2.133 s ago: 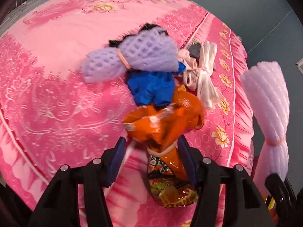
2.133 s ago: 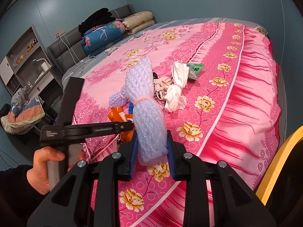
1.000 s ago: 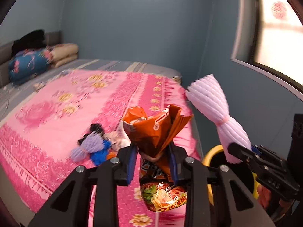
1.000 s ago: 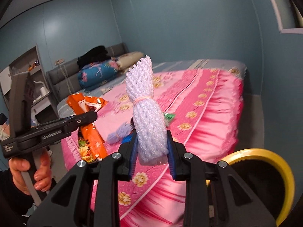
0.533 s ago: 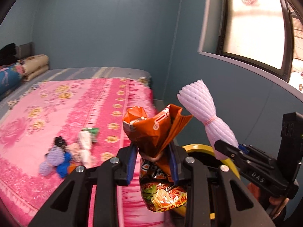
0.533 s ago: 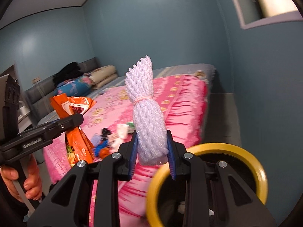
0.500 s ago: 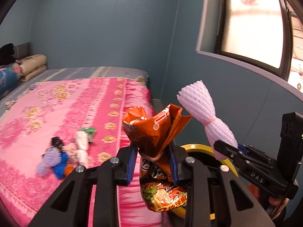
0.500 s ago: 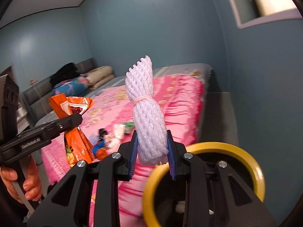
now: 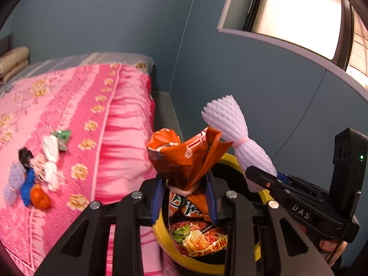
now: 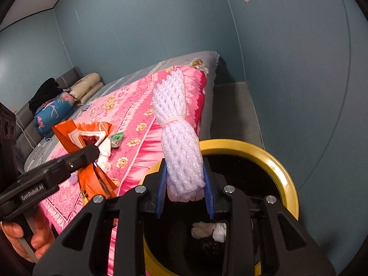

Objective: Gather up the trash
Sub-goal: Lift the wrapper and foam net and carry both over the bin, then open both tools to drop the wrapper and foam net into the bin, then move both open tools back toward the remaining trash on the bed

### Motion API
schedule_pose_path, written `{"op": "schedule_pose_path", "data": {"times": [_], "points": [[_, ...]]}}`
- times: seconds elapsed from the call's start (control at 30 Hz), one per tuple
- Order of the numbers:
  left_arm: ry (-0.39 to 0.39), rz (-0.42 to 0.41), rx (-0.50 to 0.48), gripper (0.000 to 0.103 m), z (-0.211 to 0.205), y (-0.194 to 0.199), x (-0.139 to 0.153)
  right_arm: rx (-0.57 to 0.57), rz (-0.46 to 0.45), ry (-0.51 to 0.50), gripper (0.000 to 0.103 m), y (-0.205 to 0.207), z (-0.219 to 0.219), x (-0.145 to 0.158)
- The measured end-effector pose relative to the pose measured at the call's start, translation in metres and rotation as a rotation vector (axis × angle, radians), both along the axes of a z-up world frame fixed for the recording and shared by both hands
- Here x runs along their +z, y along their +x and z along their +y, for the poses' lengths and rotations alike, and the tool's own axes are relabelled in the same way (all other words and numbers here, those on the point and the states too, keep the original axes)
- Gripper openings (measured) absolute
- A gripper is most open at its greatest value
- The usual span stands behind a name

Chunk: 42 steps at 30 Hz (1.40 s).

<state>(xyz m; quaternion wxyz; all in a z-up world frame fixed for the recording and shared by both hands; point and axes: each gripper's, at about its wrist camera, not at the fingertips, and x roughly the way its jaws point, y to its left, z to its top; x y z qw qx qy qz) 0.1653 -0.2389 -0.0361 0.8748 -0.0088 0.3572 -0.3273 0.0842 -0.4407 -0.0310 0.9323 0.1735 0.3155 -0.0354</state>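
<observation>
My left gripper (image 9: 185,201) is shut on an orange instant-noodle wrapper (image 9: 186,161) and holds it over the yellow-rimmed trash bin (image 9: 174,253). My right gripper (image 10: 185,192) is shut on a white foam net bundle (image 10: 178,138) tied with a rubber band, held above the same bin (image 10: 283,174). White crumpled tissue (image 10: 208,228) lies inside the bin. The left gripper with the wrapper (image 10: 87,142) shows at the left of the right wrist view.
A bed with a pink flowered cover (image 9: 96,119) lies left of the bin. On it lie a purple foam net (image 9: 13,181), a blue scrap (image 9: 27,187), an orange piece (image 9: 40,199), white tissue (image 9: 50,158) and a green packet (image 9: 62,135). Blue-grey walls stand close on the right.
Both grippers have swung from the bed to the bin and moved in closer; they now hold their loads right above the bin's opening. Both stay shut.
</observation>
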Motion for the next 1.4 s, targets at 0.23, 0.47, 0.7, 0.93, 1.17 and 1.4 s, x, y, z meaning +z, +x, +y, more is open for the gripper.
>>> {"op": "schedule_pose_path", "data": {"times": [0.23,0.47,0.7,0.93,1.17,1.4], "points": [[0.001,0.032,-0.027,0.038,-0.008,-0.002,-0.011,-0.041,0.008,0.002,0.034,0.003,-0.006,-0.011],[-0.027,0.039,0.004,0.066,0.007,-0.003,-0.01,-0.093,0.001,0.014,0.049,-0.001,-0.011,-0.013],[-0.07,0.007,0.085,0.088,0.039,0.002,-0.004,-0.127,-0.038,-0.006,0.063,-0.002,-0.011,-0.004],[-0.098,-0.028,0.191,0.093,0.084,0.012,0.009,-0.078,-0.096,-0.005,0.067,0.006,0.008,0.008],[-0.083,-0.081,0.325,0.095,0.146,0.022,0.015,0.043,-0.149,-0.027,0.068,0.028,0.057,0.027],[-0.066,-0.09,0.456,0.095,0.207,0.034,0.013,0.164,-0.166,-0.044,0.069,0.054,0.114,0.036]]}}
